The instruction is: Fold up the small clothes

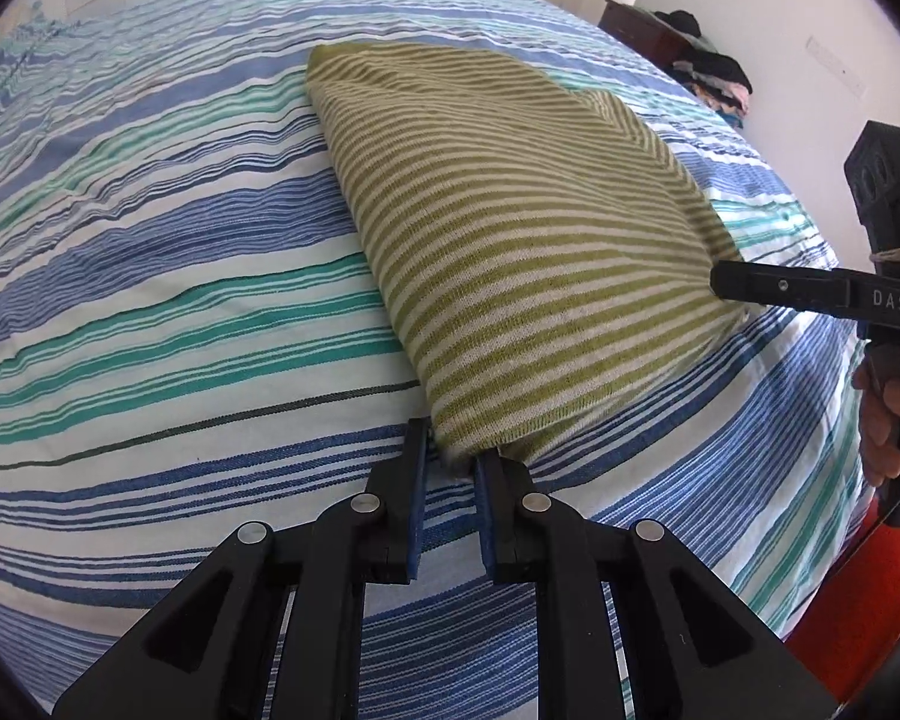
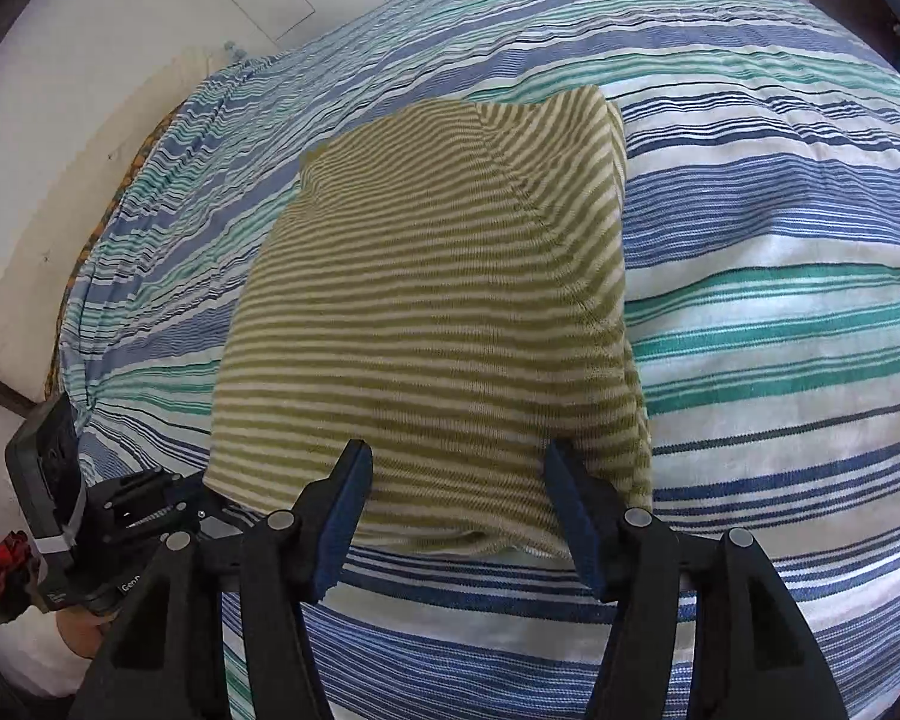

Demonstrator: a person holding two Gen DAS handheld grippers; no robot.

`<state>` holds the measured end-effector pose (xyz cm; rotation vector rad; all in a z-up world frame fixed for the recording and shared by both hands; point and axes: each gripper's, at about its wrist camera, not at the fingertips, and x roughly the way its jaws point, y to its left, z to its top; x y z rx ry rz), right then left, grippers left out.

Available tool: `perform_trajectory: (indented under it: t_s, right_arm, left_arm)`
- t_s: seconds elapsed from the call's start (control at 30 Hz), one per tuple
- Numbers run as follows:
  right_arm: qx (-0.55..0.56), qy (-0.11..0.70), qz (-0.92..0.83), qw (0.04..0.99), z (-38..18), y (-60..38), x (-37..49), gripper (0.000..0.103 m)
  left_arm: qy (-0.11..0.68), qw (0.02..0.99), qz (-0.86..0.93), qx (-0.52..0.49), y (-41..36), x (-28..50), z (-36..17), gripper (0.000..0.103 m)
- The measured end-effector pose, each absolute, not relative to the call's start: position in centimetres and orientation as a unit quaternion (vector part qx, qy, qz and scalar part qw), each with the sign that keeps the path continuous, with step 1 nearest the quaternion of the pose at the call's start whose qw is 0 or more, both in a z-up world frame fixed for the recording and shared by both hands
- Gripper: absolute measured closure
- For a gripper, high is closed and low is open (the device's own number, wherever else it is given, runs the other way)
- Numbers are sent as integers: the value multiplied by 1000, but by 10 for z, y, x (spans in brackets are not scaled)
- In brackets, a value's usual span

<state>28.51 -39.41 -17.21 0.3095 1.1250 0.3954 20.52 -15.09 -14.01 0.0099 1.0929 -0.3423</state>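
A folded green-and-white striped garment (image 1: pixel 510 228) lies on the striped bedsheet (image 1: pixel 150 240). My left gripper (image 1: pixel 453 459) is at its near corner, jaws narrowly apart, with the corner's edge between the pads. My right gripper (image 2: pixel 456 468) is open, its fingers over the garment's (image 2: pixel 438 300) near edge, not holding it. The right gripper also shows in the left wrist view (image 1: pixel 726 282), at the garment's right side. The left gripper shows at the lower left of the right wrist view (image 2: pixel 150 510).
The bed with blue, teal and white stripes (image 2: pixel 780 300) fills both views. A dark cabinet with piled clothes (image 1: pixel 702 66) stands by the far right wall. A white wall and closet doors (image 2: pixel 150 0) lie beyond the bed.
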Motion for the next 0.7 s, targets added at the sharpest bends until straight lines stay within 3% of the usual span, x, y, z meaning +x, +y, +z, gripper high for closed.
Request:
perform_trajectory:
  t_s: [0.03, 0.13, 0.17, 0.23, 0.7]
  right_arm:
    - [150, 515, 184, 824, -168, -394, 276, 43]
    - [169, 484, 182, 839, -156, -405, 260, 39]
    - [171, 473, 180, 845, -151, -405, 253, 34]
    - [168, 461, 172, 854, -135, -409, 243, 28]
    - [178, 460, 159, 855, -138, -408, 210, 28]
  left_arm:
    - [520, 840, -154, 9, -152, 204, -139, 78]
    - [518, 846, -128, 18, -151, 202, -131, 42]
    - [515, 848, -122, 19, -151, 200, -128, 35]
    - [514, 850, -114, 23, -149, 198, -125, 35]
    - [520, 847, -114, 9, -128, 189, -117, 33]
